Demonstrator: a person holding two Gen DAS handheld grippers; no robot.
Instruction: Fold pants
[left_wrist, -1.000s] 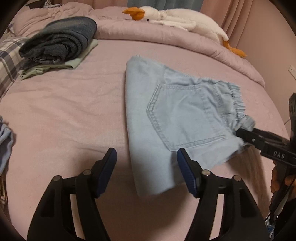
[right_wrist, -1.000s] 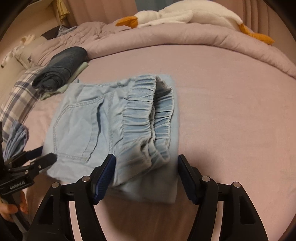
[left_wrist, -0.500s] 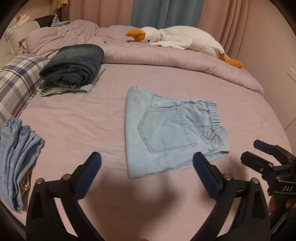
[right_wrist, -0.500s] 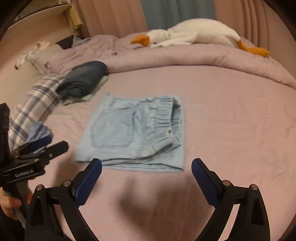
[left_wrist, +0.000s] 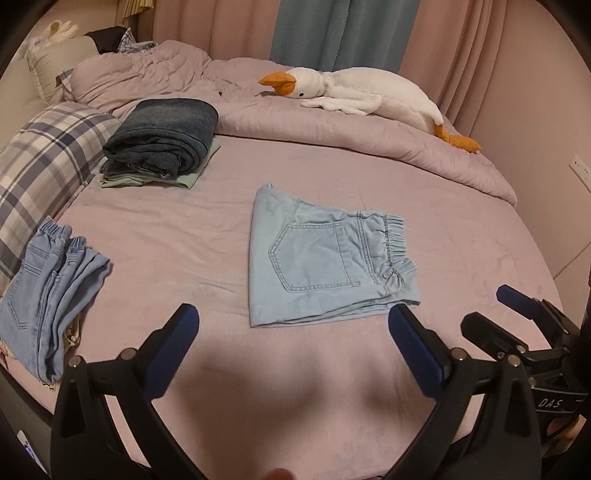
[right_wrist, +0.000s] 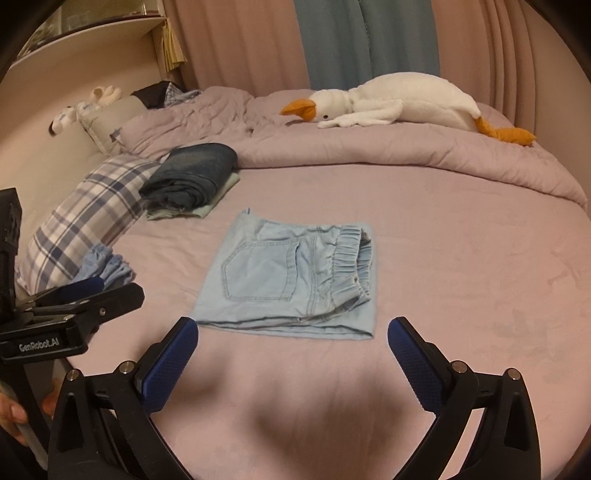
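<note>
Light blue pants (left_wrist: 325, 258), folded into a flat rectangle, back pocket up, elastic waistband to the right, centre of frame on the pink bed (left_wrist: 166, 240). Left gripper (left_wrist: 295, 332), jaws spread wide, empty, lower centre of its view, near the folded edge but apart from it. Right gripper (right_wrist: 291, 341), jaws likewise spread, empty, lower centre of its view, just short of the pants. Stack of folded dark jeans (left_wrist: 162, 140) on pale green cloth, upper left. Second light denim pair (left_wrist: 48, 291), loosely heaped, far left. Plaid pillow (left_wrist: 44, 155), left edge. Plush goose (left_wrist: 362, 92) on rumpled duvet, upper right
</note>
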